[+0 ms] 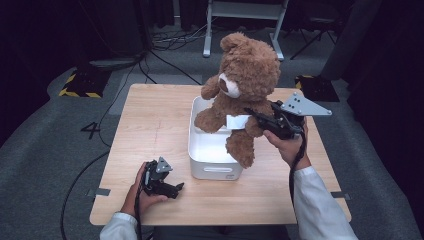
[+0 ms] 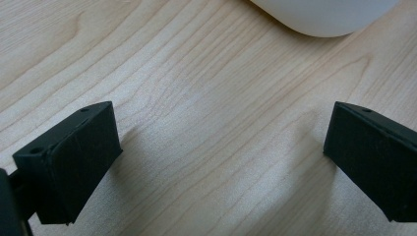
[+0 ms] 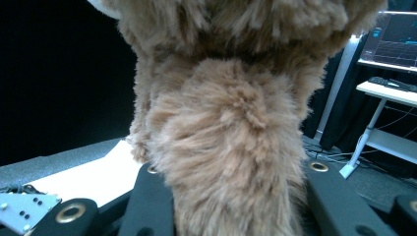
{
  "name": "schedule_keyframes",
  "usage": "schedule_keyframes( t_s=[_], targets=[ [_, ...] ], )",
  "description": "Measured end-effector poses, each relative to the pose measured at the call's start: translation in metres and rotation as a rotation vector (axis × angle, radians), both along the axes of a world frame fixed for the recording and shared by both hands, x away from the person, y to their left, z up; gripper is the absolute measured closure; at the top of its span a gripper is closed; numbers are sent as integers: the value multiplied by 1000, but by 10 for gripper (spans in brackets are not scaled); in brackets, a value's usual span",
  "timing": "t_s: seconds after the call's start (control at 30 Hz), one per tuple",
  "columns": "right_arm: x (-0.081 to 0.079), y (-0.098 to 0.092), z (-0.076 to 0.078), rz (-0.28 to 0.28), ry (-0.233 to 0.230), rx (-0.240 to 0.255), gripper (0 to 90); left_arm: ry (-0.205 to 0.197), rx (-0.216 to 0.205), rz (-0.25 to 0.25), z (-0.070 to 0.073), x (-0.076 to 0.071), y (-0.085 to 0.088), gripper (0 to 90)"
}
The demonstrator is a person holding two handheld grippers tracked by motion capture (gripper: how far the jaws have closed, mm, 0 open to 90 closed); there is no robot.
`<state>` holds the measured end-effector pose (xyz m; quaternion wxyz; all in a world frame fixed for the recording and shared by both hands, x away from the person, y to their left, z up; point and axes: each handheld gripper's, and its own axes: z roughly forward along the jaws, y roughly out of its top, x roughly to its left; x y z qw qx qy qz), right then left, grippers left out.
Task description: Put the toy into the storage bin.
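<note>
A brown teddy bear (image 1: pixel 250 70) hangs upright over a white bin (image 1: pixel 212 170) in the middle of the wooden table (image 1: pixel 150 130). My right gripper (image 1: pixel 252 116) comes in from the right and is shut on the bear's side, near a white tag. In the right gripper view the bear's fur (image 3: pixel 226 123) is squeezed between the two black jaws of the right gripper (image 3: pixel 231 196). My left gripper (image 1: pixel 175 189) rests low on the table to the left of the bin. In its own view the left gripper (image 2: pixel 221 162) stands open over bare wood, with the bin's corner (image 2: pixel 324 14) ahead.
The bin looks empty under the bear. Beyond the table stand a white desk frame (image 1: pixel 245 10), floor cables (image 1: pixel 165 45) and a yellow-black striped base (image 1: pixel 80 82). A monitor (image 3: pixel 393 34) and a desk (image 3: pixel 388 91) show in the right gripper view.
</note>
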<state>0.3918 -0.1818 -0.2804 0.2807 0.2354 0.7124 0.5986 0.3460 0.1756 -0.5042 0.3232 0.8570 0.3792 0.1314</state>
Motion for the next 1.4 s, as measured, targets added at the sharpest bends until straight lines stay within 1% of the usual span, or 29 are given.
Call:
schedule_keyframes(
  t_s=[0.2,0.4,0.53,0.73,0.9,1.0,1.17,1.33,1.4],
  targets=[
    [7,11,-3,-2,6,-11,645,0,-1,1,0,0,0,5],
    [12,19,-11,-4,16,-23,644,0,-2,2,0,0,0,5],
    [14,21,-15,-8,22,-29,643,0,-1,1,0,0,0,5],
    [22,24,-22,-19,35,-37,643,0,-1,1,0,0,0,5],
    [28,26,-30,-31,42,-45,642,0,-1,1,0,0,0,5],
    [31,27,-36,-40,41,-39,640,0,-1,1,0,0,0,5],
    [36,29,-46,-40,56,-65,639,0,-3,1,0,0,0,3],
    [38,30,-53,-35,68,-71,636,1,-2,-1,0,0,0,3],
    [40,31,-60,-35,79,-81,634,0,-3,-1,0,0,0,3]
  ],
)
